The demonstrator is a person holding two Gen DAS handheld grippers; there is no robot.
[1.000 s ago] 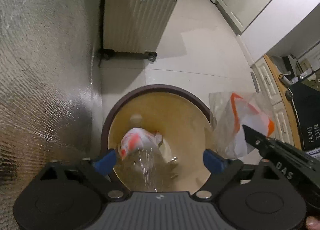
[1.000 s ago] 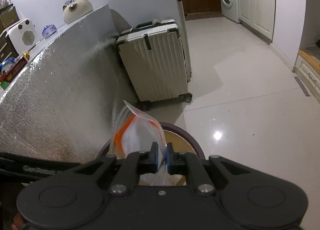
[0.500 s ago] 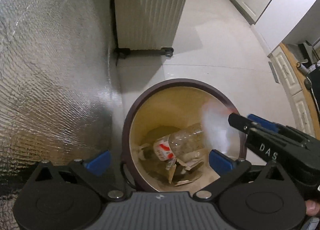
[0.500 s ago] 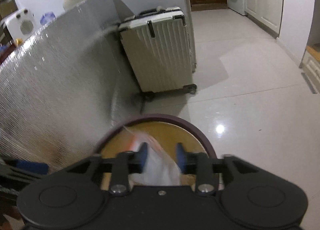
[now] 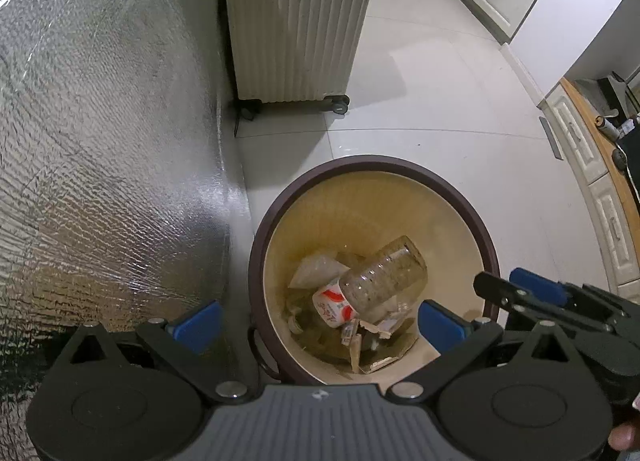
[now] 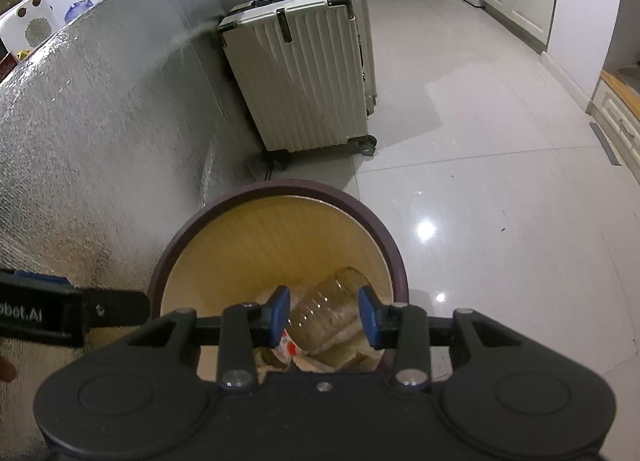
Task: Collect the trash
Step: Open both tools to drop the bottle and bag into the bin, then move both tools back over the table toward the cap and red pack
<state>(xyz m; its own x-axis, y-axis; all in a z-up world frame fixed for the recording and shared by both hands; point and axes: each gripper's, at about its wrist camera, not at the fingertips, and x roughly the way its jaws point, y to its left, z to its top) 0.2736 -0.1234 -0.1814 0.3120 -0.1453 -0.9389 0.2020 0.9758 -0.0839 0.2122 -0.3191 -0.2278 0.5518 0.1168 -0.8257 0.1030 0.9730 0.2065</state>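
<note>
The left gripper (image 5: 316, 321) hangs directly over the trash bin (image 5: 490, 249), its blue pads (image 5: 198, 321) spread as wide as they go with nothing between them. The right gripper (image 6: 324, 315) hovers above the bin's near rim, jaws partly apart and empty; the bottle seen between its pads lies far below them, inside the bin.

Down in the bin, a clear plastic bottle (image 5: 382, 277) leans on its side across a red-and-white wrapper (image 5: 334, 303), with a crumpled clear bag (image 5: 316, 269) just behind it and torn cardboard scraps (image 5: 380, 345) nearer the bin's front wall. The collected trash sits low, well under the rim.

The drop looks finished, so the sound move is probably to lift both grippers straight up from the bin before swinging away, keeping the pads clear of the dark rim so it isn't tipped.

Beyond the bin, a ribbed suitcase (image 5: 298, 25) stands on the tiled floor (image 5: 440, 109), beside the foil-covered surface (image 5: 100, 121) left of the bin.
</note>
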